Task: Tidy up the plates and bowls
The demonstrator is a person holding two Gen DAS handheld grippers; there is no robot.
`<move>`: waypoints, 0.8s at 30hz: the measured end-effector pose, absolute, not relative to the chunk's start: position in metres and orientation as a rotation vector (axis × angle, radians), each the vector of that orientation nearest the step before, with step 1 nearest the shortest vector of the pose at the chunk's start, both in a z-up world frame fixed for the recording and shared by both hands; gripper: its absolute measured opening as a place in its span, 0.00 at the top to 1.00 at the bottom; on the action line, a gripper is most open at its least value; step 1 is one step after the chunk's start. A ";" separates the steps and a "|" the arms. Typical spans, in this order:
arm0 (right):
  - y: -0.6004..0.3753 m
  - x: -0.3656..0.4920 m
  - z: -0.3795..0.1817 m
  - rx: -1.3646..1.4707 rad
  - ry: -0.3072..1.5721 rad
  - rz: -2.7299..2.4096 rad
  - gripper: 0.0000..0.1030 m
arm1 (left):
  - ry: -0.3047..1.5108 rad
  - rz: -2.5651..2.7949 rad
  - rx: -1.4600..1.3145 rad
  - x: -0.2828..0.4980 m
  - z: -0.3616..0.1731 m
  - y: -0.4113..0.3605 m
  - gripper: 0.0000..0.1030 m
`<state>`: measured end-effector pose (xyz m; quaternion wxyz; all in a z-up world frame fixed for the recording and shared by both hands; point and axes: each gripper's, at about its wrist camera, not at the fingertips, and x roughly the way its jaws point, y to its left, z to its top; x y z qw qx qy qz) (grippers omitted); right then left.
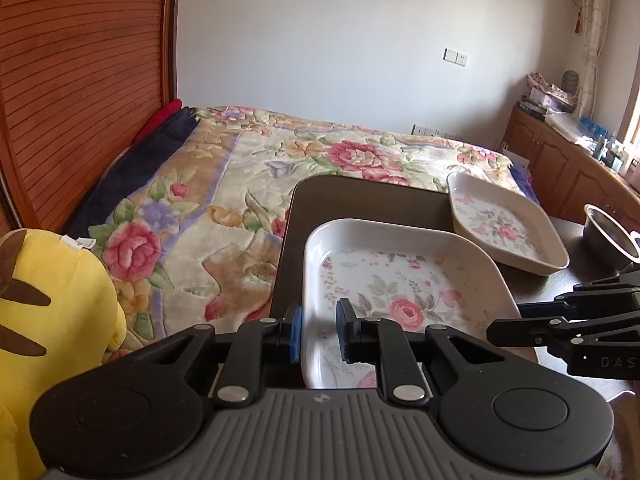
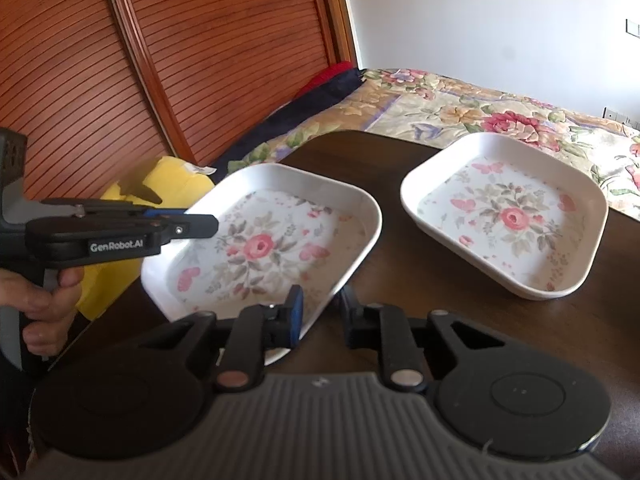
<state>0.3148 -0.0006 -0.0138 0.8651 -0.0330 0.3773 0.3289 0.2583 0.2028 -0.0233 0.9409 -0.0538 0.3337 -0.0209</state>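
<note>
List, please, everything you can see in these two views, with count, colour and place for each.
near plate: one, white with a pink floral print, square, at the table's near left corner, its rim between both grippers' fingers
far plate: one, same white floral pattern, on the table further right
metal bowl: one, silver, at the table's right edge, left wrist view only
table: one, dark brown, beside the bed
bed cover: one, floral, cream and pink, behind the table
plush toy: one, yellow, left of the table
headboard: one, reddish slatted wood
cabinet: one, brown wood, far right wall
left gripper: black, blue pads, straddling the near plate's rim
right gripper: black, likewise on that rim
hand: one, holding the left gripper's handle
</note>
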 end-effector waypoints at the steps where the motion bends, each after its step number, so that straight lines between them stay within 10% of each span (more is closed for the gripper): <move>1: -0.002 0.315 -0.013 -0.067 0.786 0.688 0.80 | 0.676 -0.043 -0.109 0.257 -0.022 0.202 0.82; 24: -0.053 0.282 0.011 -0.008 0.706 0.663 0.80 | 0.631 -0.076 -0.070 0.217 0.010 0.152 0.82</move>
